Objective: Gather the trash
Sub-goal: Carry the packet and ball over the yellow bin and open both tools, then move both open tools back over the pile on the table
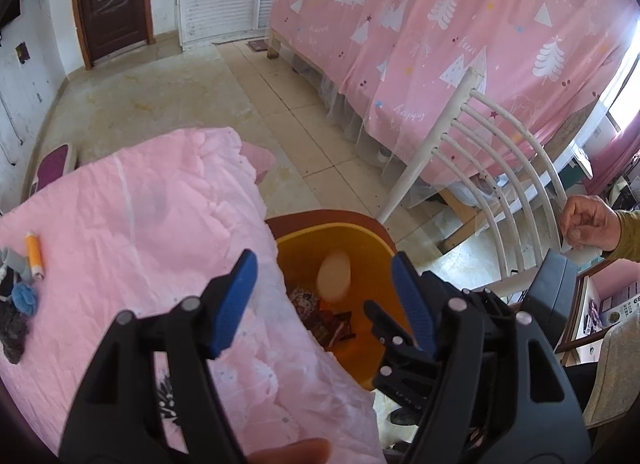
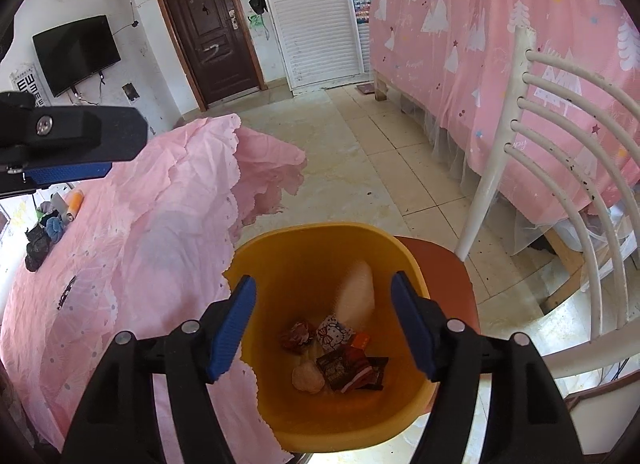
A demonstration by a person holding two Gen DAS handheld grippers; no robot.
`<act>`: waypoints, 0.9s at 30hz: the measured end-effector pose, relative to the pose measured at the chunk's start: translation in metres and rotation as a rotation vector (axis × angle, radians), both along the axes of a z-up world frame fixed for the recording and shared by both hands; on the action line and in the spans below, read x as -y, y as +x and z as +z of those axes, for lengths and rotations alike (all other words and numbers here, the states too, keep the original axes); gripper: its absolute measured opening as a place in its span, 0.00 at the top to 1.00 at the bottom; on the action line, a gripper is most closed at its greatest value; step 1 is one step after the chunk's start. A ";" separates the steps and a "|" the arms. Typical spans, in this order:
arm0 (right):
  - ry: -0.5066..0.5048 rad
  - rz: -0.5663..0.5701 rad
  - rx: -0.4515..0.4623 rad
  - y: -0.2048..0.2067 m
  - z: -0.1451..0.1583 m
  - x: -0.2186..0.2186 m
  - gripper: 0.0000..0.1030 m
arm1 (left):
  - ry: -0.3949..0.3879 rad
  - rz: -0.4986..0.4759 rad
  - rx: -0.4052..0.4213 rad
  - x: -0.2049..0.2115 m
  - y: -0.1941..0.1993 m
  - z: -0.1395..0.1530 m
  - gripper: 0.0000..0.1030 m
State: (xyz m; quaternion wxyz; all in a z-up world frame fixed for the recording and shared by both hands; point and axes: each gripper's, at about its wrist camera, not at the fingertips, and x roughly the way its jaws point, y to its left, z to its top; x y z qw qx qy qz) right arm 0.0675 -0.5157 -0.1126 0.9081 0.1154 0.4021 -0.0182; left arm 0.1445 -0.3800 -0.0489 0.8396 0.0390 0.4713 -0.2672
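Right gripper (image 2: 323,322) open, nothing held, above orange bin (image 2: 280,248) on chair seat; pale blurry piece (image 2: 358,292) inside with wrappers (image 2: 348,370). Left gripper (image 1: 324,298) open, empty. Orange tube (image 1: 33,255) near tabletop's far edge. Tablecloth (image 2: 160,232) drapes over bin rim; snagging it could tip bin.

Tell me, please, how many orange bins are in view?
1: the bin sits on a chair seat beside the pink-covered table, under both open grippers. Nothing suggests another hidden one.

Bin (image 2: 320,256) stood on chair seat (image 2: 444,276), just right of tabletop (image 2: 140,264). Wrappers (image 2: 348,368) lay in bin. Bed (image 2: 500,64) behind chair.
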 end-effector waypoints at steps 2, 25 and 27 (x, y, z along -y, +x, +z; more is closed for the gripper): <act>-0.003 0.000 0.001 -0.001 0.003 -0.002 0.42 | -0.007 0.002 0.004 -0.005 -0.001 0.003 0.35; -0.111 0.128 0.048 0.030 0.059 -0.105 0.42 | -0.060 0.171 0.088 -0.144 0.006 0.042 0.28; -0.116 0.142 0.048 0.036 0.063 -0.118 0.42 | -0.067 0.192 0.089 -0.160 0.009 0.044 0.28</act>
